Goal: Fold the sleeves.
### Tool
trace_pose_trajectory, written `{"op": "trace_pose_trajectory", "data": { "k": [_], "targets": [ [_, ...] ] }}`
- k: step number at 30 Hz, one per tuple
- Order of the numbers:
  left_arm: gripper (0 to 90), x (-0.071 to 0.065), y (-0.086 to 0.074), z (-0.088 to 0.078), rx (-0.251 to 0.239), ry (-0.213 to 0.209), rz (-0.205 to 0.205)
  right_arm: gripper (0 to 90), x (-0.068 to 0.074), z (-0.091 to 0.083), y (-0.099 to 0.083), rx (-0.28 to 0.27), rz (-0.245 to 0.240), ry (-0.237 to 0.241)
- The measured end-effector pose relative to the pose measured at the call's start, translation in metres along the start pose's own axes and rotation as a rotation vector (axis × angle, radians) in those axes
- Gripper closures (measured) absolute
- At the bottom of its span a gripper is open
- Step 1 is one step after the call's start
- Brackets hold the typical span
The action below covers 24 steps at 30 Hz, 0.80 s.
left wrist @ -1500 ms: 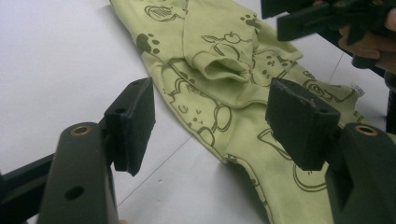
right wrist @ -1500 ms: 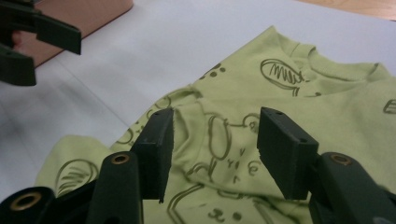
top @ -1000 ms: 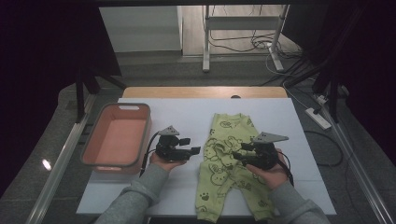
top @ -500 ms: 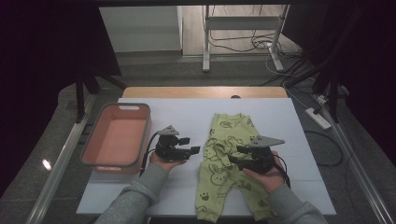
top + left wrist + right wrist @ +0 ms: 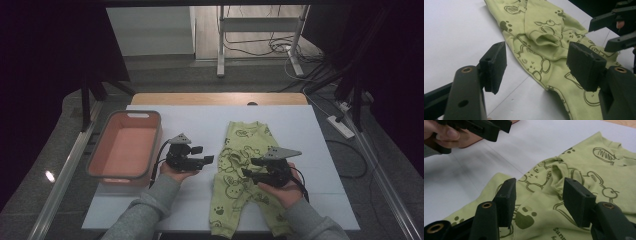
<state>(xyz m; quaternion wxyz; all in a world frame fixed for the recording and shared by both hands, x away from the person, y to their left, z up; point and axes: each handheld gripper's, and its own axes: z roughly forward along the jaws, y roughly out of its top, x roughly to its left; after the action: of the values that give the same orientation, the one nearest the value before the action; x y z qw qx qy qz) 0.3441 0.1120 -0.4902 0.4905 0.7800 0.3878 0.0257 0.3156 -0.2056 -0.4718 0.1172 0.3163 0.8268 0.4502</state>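
Two tools in our hands, both w/ jaws apart & nothing clamped. Right tool [image 5: 254, 168] hovers over the middle of the green baby romper [image 5: 240, 150], jaws pointing across twd the left one; in the right gripper view its pads stand wide above the printed fabric & a folded-in sleeve [image 5: 560, 176], not pressing on it. Left tool [image 5: 209, 160] sits just beside the romper's edge, over bare white counter [image 5: 200, 125], jaws aimed at the garment; in the left gripper view the romper's edge lies between & beyond the open pads, sleeve cuff [image 5: 546, 41] a bit farther on, the right tool beyond that. Romper lies flat, legs twd us, neck away. Farther out on the left tool's far side: salmon-pink tub [image 5: 97, 160], near it but apart.
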Motion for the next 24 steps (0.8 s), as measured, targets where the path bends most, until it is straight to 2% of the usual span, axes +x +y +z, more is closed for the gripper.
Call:
{"op": "trace_pose_trajectory", "data": {
  "k": [11,17,24],
  "targets": [
    [32.9,0.003,0.009,0.005,-0.011,0.010,0.003,45.8,0.005,0.002,0.000,0.003,-0.009,0.011],
    [32.9,0.007,0.020,0.017,-0.011,0.014,-0.003,45.8,0.011,0.005,0.001,0.006,-0.016,0.022],
    [32.9,0.013,0.028,0.040,0.016,0.018,-0.012,45.8,0.019,0.009,0.001,0.017,-0.027,0.038]
  ]
}}
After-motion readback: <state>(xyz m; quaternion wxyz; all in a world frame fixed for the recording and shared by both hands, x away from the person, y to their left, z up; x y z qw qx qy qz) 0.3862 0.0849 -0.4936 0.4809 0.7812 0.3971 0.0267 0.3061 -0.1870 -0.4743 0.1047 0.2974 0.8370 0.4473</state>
